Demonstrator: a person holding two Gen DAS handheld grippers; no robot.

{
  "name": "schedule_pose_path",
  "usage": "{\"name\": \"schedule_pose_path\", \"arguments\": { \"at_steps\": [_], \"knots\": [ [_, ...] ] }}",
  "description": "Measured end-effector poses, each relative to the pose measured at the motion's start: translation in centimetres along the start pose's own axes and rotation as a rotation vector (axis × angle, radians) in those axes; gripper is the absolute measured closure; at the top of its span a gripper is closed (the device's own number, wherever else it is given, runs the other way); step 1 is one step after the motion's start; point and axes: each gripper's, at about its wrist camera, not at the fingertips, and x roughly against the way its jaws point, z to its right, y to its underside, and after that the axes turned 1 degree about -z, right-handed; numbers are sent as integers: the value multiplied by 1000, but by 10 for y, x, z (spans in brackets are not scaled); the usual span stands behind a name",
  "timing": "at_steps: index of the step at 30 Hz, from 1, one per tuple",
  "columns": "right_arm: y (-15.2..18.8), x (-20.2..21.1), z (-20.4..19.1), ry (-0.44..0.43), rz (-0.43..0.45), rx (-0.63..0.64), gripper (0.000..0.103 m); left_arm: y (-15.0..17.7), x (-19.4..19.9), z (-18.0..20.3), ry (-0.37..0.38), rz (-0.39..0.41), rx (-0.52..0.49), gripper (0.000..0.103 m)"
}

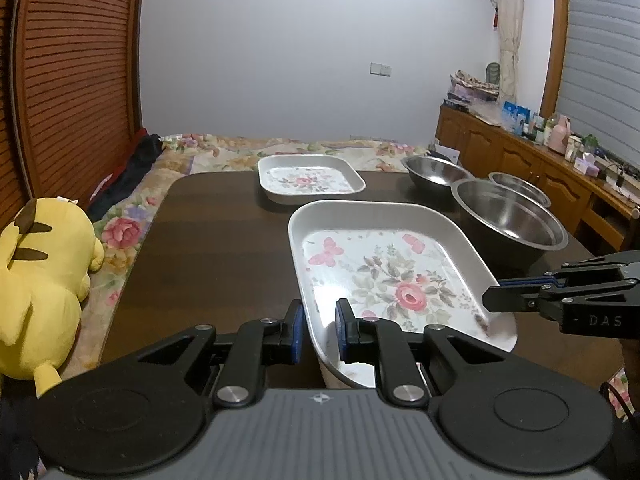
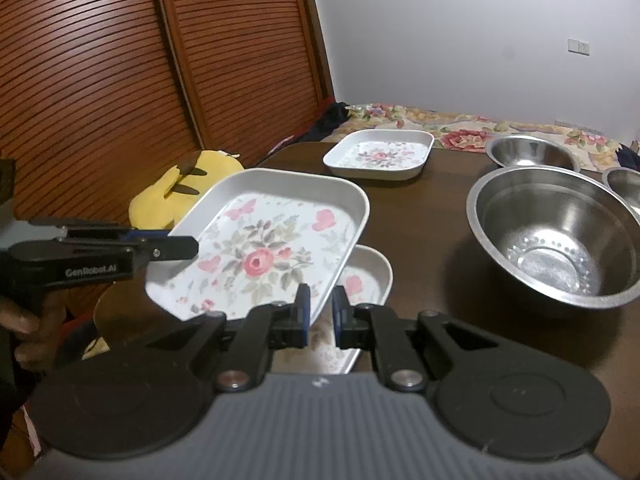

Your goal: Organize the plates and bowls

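A white rectangular plate with a rose print (image 1: 384,276) (image 2: 260,248) is held tilted above the dark table (image 1: 208,240). My left gripper (image 1: 320,309) is shut on its near-left rim, and it shows from the side in the right wrist view (image 2: 192,246). My right gripper (image 2: 321,297) is shut on the opposite rim, reaching in from the right in the left wrist view (image 1: 491,299). A second floral plate (image 2: 370,276) lies on the table just under the held one, mostly hidden. A third floral plate (image 1: 310,178) (image 2: 380,156) sits at the far edge.
Three steel bowls stand to the right: a large one (image 1: 508,216) (image 2: 556,232), one behind it (image 1: 434,172) (image 2: 532,152), and a small one (image 1: 520,186) (image 2: 624,184). A yellow plush toy (image 1: 44,280) lies on the floral bedcover left of the table. A hand (image 2: 28,320) holds the left gripper.
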Motion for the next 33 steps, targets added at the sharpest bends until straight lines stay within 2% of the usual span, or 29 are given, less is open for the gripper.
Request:
{"name": "schedule_pose_path", "arguments": {
  "at_steps": [17,33],
  "knots": [
    [20,4,3,30,-4,3,90,12,-12,9,-16,-40,-34,85],
    [24,-6,2,51,-11,14,89,18,-23,11,-47,-65,-50,85]
  ]
}}
